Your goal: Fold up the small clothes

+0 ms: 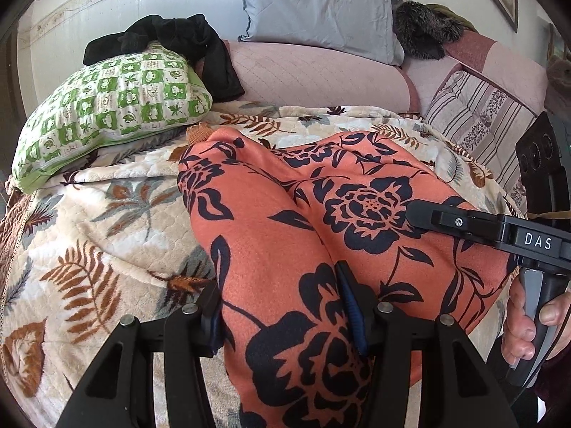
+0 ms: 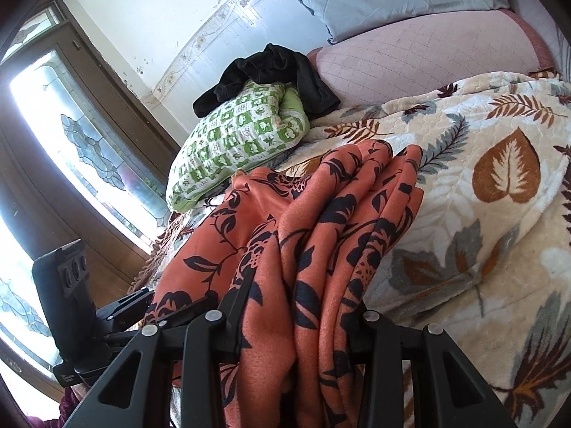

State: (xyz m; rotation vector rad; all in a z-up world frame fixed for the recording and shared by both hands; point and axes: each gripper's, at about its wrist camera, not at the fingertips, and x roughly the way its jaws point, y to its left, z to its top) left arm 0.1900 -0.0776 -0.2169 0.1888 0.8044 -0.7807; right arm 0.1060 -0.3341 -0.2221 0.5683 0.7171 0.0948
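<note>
An orange garment with a black flower print (image 1: 321, 221) lies bunched on a leaf-patterned blanket (image 1: 107, 221). My left gripper (image 1: 285, 306) is shut on a thick fold of it; the cloth fills the space between the fingers. In the left wrist view the right gripper (image 1: 414, 210) comes in from the right, its tip against the cloth. In the right wrist view my right gripper (image 2: 303, 321) is shut on several gathered folds of the same garment (image 2: 339, 214), held a little above the blanket (image 2: 481, 214). The left gripper's body (image 2: 117, 314) shows at lower left.
A green checked pillow (image 1: 114, 114) with a black garment (image 1: 171, 35) on it lies at the back left. A pink bolster (image 1: 314, 75), a grey cushion (image 1: 321, 7) and striped bedding (image 1: 478, 117) lie behind. A door with glass (image 2: 71, 135) is at left.
</note>
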